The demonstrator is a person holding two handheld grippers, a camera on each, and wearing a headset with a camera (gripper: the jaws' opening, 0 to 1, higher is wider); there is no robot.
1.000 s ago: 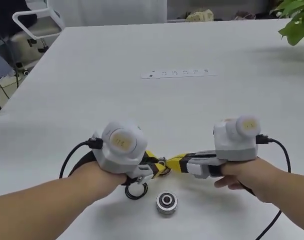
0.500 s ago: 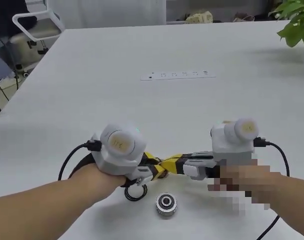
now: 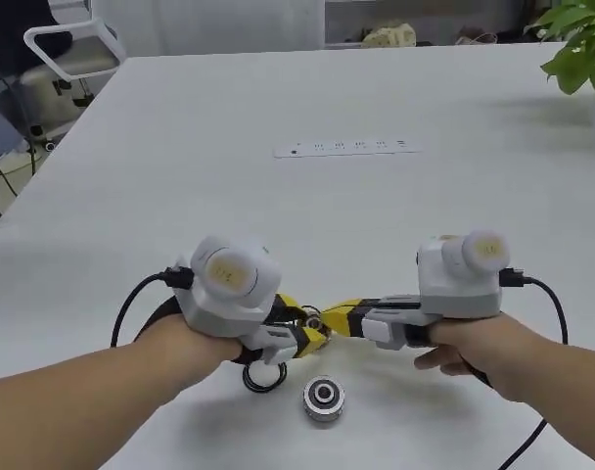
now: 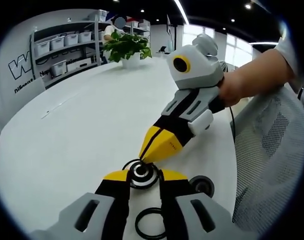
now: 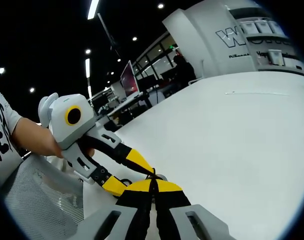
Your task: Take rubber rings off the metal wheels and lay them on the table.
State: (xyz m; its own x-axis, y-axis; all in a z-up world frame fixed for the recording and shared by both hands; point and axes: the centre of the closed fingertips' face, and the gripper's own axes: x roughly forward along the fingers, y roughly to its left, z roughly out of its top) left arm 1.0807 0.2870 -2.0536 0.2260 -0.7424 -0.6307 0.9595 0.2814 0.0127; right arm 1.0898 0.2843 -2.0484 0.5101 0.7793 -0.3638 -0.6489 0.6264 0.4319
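1. The left gripper (image 4: 142,175) is closed on a wheel (image 4: 140,171), held near the near edge of the counter (image 3: 376,225).
2. A black ring (image 4: 126,165) sits around that wheel.
3. The right gripper (image 5: 153,186) has its jaws pressed together, tips touching the ring's far side; I cannot tell whether it pinches rubber.
4. A loose ring (image 3: 265,377) lies on the counter just near of the left gripper, with a 2nd wheel (image 3: 323,397) to its right.

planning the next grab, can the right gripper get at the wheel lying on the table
Probably yes: the table wheel lies in the open, nothing over it. But the right gripper is shut at the held wheel, so it must pull away first.
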